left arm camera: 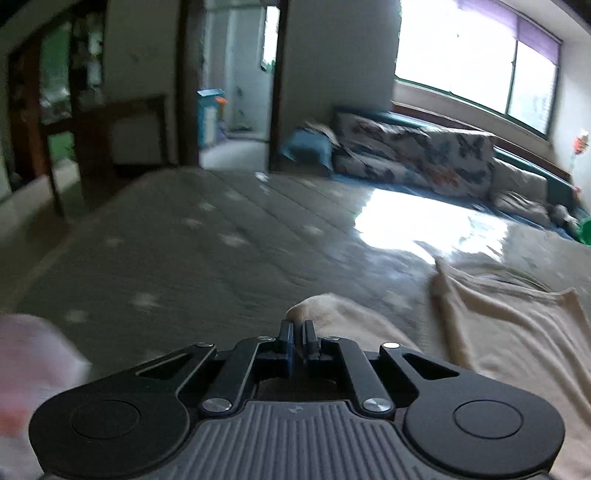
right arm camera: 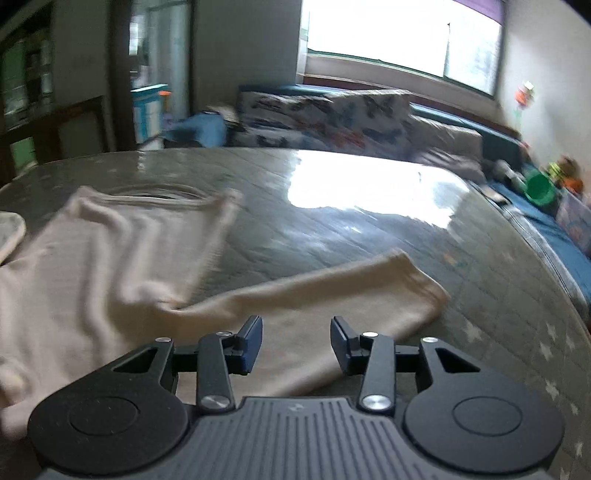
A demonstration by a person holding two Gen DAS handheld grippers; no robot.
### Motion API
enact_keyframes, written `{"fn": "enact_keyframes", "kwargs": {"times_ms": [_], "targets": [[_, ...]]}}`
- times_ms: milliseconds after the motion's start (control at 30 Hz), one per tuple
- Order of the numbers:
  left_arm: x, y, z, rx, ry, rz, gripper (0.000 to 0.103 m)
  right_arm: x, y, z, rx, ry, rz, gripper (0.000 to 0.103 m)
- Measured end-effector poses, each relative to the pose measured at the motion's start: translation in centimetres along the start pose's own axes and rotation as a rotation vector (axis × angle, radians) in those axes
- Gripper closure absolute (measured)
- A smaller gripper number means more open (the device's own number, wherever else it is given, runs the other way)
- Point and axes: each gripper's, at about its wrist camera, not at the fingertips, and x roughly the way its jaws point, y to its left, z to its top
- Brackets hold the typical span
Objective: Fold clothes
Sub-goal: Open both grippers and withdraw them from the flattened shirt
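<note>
Grey quilted fabric with pale star shapes covers the large mattress (left arm camera: 177,236) that fills most of what I see through both wrist cameras; a bright patch of window light glares off its glossy far side. Beyond the mattress, against the wall under a wide window (right arm camera: 402,33), I see a long low sofa with a floral blue, white and orange cover (left arm camera: 413,151), and near its right end a small green plastic bucket (right arm camera: 540,188).

On the mattress lies the cream-coloured, soft knit long-sleeved top (right arm camera: 103,266), spread out and wrinkled. In my right camera its body takes up the left side, and one sleeve (right arm camera: 332,295) stretches out flat toward the right, its cuff end resting on the mattress. In my left camera the same top lies to the right and below, blurred.

My right gripper (right arm camera: 296,343) hangs just above that sleeve with its dark fingers standing partly apart and nothing between them; cream cloth shows through the gap. My left gripper (left arm camera: 298,338) has its fingers drawn almost together, and a fold of the cream cloth rises right at the tips. I cannot tell whether the cloth is actually pinched there.
</note>
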Motion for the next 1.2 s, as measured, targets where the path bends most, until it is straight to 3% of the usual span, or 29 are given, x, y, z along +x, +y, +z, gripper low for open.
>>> {"fn": "enact_keyframes", "kwargs": {"times_ms": [200, 400, 533, 633, 800, 933, 1033, 1200], "targets": [[-4.8, 3.1, -1.3, 0.034, -0.097, 0.116, 0.098, -2.8, 5.0, 0.3, -0.101, -0.008, 0.238, 0.060], [-3.9, 4.0, -3.7, 0.053, -0.038, 0.160, 0.098, -3.9, 10.4, -1.2, -0.289, 0.034, 0.432, 0.061], [-2.8, 4.4, -4.3, 0.055, -0.014, 0.201, 0.098, -3.6, 12.7, -3.2, -0.409, 0.115, 0.455, 0.064], [-2.2, 4.8, -4.1, 0.064, 0.013, 0.219, 0.097, -4.7, 12.9, -3.9, -0.460, 0.121, 0.467, 0.064], [-2.8, 5.1, -3.7, 0.097, 0.012, 0.215, 0.084, -5.9, 11.9, -2.3, -0.419, 0.083, 0.486, 0.065], [-3.9, 5.3, -3.2, 0.108, -0.001, 0.226, 0.083, -4.8, 11.9, -1.1, -0.363, 0.042, 0.463, 0.065], [-5.1, 4.8, -2.8, 0.125, -0.018, 0.185, 0.083, -3.1, 12.4, -1.3, -0.334, 0.054, 0.455, 0.066], [-7.3, 0.6, -3.1, 0.237, -0.042, -0.001, 0.083, -2.9, 13.0, -2.5, -0.358, 0.093, 0.475, 0.067]]}}
